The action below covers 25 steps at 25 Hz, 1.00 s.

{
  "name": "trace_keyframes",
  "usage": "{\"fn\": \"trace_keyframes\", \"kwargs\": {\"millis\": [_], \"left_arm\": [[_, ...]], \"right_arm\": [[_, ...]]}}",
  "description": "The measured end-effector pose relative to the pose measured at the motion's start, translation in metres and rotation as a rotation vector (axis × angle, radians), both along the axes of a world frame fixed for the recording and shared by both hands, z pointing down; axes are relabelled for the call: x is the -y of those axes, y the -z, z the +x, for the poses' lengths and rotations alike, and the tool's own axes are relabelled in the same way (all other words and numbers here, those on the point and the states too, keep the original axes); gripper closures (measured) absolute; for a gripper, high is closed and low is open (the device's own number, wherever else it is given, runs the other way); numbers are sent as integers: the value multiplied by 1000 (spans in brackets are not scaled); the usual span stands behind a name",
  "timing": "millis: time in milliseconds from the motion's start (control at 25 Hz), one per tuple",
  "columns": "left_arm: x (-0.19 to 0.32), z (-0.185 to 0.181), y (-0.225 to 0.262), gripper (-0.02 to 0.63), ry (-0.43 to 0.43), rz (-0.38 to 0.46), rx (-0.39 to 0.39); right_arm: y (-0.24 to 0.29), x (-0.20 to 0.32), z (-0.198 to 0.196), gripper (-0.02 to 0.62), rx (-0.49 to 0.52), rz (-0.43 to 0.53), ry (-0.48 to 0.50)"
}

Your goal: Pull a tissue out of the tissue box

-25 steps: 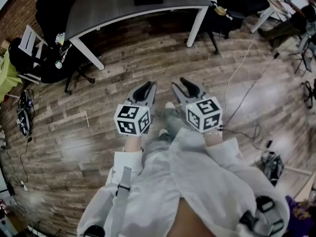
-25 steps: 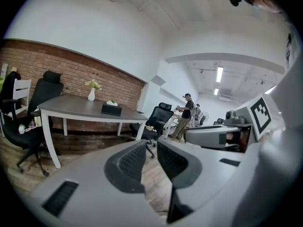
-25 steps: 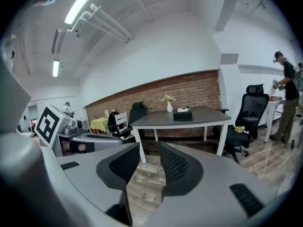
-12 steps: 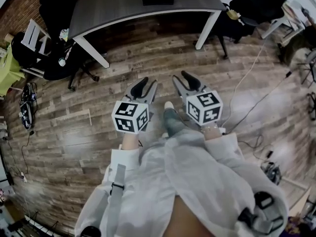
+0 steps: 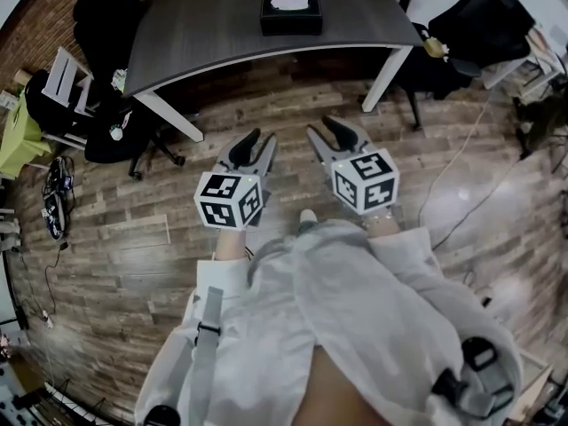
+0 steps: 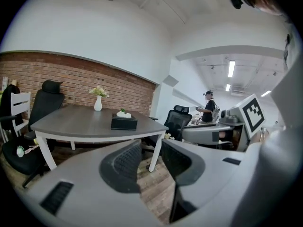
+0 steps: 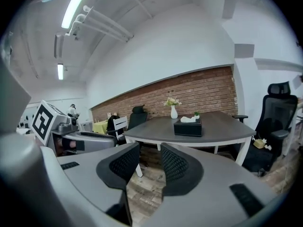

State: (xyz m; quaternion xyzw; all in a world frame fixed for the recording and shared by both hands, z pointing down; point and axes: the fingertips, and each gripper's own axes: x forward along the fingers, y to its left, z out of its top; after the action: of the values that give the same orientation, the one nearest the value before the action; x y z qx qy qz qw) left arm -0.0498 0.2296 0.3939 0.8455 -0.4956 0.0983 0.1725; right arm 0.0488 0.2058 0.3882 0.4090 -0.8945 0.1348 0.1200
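While left gripper (image 5: 259, 140), just opened, and right gripper (image 5: 321, 128) gape empty, one tissue box (image 5: 291, 18), one table (image 5: 200, 27).

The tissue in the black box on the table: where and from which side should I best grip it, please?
Pinch the white tissue where it stands above the tissue box, coming from above on the near side of the table. Only that tuft is exposed and it points up, so an upward pull should free it.

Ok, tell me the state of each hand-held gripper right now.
Left hand-held gripper: open, jaws have just been opening, nothing between them.
Right hand-held gripper: open, nothing between its jaws.
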Motion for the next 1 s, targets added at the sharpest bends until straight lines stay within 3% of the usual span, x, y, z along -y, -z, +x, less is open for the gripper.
{"fn": "trace_keyframes", "kwargs": {"millis": [200, 520, 800, 1000], "left_arm": [[49, 14, 7, 491, 8, 19, -10], [78, 33, 0, 491, -42, -11, 20], [96, 28, -14, 491, -39, -25, 16], [137, 15, -14, 491, -50, -15, -2]], "right_arm": [[7, 47, 6, 477, 20, 7, 17], [-9, 76, 21, 477, 53, -52, -14], [-23, 88, 27, 477, 47, -67, -37], [-27, 121, 21, 477, 30, -71, -62]]}}
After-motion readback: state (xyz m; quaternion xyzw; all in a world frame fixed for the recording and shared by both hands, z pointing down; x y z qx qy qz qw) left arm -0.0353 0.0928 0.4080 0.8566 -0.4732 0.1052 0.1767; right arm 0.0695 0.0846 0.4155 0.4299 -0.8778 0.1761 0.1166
